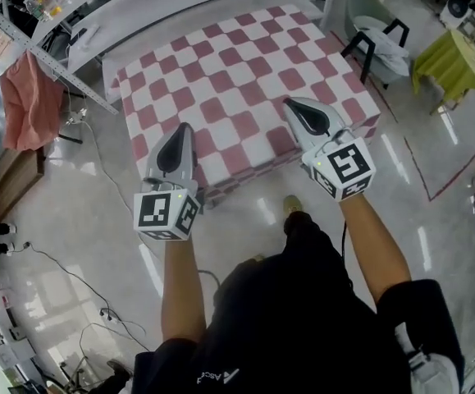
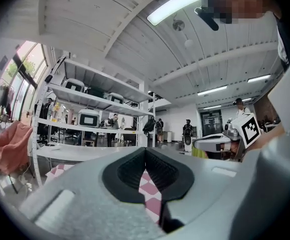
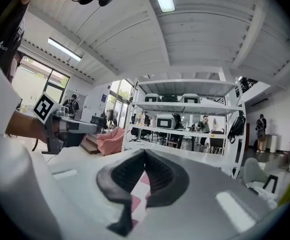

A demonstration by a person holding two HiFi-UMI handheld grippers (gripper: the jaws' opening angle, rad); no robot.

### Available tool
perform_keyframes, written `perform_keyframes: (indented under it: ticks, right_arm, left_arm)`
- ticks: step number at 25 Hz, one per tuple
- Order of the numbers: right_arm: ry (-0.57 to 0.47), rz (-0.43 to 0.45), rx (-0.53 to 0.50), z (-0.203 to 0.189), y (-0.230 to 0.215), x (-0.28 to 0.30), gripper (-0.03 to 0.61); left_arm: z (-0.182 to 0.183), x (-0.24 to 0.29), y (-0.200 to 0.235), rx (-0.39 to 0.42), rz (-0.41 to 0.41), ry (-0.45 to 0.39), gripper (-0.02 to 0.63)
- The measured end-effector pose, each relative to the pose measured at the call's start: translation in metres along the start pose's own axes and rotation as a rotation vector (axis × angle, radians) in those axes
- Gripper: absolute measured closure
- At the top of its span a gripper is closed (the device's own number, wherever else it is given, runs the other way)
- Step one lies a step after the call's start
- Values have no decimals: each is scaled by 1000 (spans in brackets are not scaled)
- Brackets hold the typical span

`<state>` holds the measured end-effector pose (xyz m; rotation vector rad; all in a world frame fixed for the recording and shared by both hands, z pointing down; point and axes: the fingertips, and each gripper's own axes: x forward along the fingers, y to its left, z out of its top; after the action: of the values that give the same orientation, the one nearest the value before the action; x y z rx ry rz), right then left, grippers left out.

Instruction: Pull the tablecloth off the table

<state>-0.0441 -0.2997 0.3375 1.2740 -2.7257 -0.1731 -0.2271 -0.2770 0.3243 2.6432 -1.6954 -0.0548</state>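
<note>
The pink-and-white checked tablecloth lies over the surface, covering its near part and hanging over the near edge, while a strip along the far side is bare. The left hand-held gripper is closed on the cloth near the near left corner, and the right hand-held gripper is likewise closed on it towards the near right; each gripper view shows checked fabric between the meeting jaws
</note>
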Motion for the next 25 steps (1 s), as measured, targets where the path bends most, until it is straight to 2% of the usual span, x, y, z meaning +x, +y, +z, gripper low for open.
perform_keyframes:
  ticks: [9,14,20,21,22,25]
  right_arm:
    - [109,78,93,-73,-136,84,577]
    - [207,144,114,-108,-181,130,577]
    - [295,138,171,-140,-205,175,575]
    - [314,140,184,-146,-205,181,553]
    - [336,143,197,-153,-205,188,475]
    - [398,125,208,-173,-205,205,448]
  left_arm:
    - [-45,129,15,-19,175,115,603]
    - [-65,182,34,-68,267,202,601]
    - [-105,205,77,-172,338,314,598]
    - [-112,207,84,-186,348,332,573]
    - [-120,209,91,-198,357,351,521]
    - [-146,214,112,-227,383,426,484]
